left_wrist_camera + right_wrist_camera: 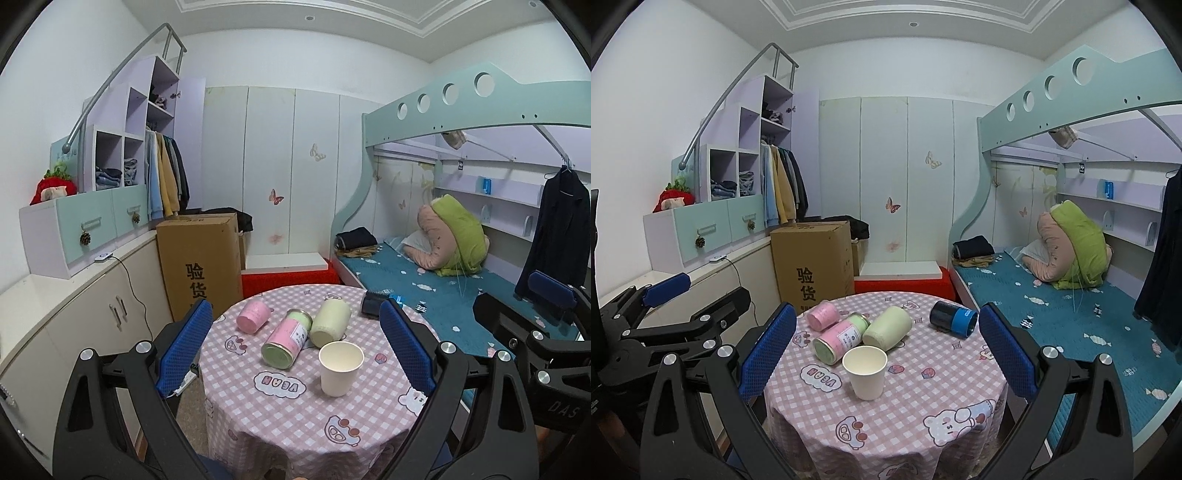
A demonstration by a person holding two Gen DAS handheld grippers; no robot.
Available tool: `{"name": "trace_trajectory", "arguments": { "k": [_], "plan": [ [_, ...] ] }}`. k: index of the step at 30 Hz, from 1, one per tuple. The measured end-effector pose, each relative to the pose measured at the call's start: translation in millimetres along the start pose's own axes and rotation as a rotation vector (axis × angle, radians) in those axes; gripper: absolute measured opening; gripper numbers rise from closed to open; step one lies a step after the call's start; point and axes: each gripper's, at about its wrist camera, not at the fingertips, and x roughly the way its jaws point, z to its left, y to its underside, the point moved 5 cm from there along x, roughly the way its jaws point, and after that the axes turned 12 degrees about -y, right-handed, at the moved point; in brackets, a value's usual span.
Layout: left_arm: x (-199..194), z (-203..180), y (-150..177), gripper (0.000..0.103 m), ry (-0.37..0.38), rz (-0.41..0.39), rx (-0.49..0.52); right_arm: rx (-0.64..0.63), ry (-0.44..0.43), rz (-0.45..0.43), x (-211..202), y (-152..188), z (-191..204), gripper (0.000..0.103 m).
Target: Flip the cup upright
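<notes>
A white paper cup [339,367] stands upright with its mouth up on the round table [295,424] with a pink checked cloth; it also shows in the right wrist view [866,371]. My left gripper [295,347] is open and empty, held back above the table's near side, the cup between its fingers' lines but farther off. My right gripper [886,350] is open and empty, also held back from the cup. The left gripper's body shows at the left of the right wrist view [665,314].
Behind the cup lie a pink tin [253,315], a pink-and-green tin [286,343] and a pale green tin [330,322], all on their sides. A dark blue can [953,318] lies at the table's right. A cardboard box [201,258], cabinets and a bunk bed [461,288] surround the table.
</notes>
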Motion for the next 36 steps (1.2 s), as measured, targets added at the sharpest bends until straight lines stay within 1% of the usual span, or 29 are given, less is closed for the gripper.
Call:
{"name": "trace_trajectory", "arguments": {
  "k": [7, 36],
  "plan": [
    [0.2, 2.4, 0.3, 0.093, -0.001, -0.010, -0.004, 0.003, -0.001, 0.001, 0.1, -0.6, -1.6, 0.096],
    [2.0, 2.0, 0.0, 0.093, -0.004, -0.005, -0.002, 0.013, -0.003, 0.011, 3.2, 0.1, -7.2, 0.096]
  ]
}}
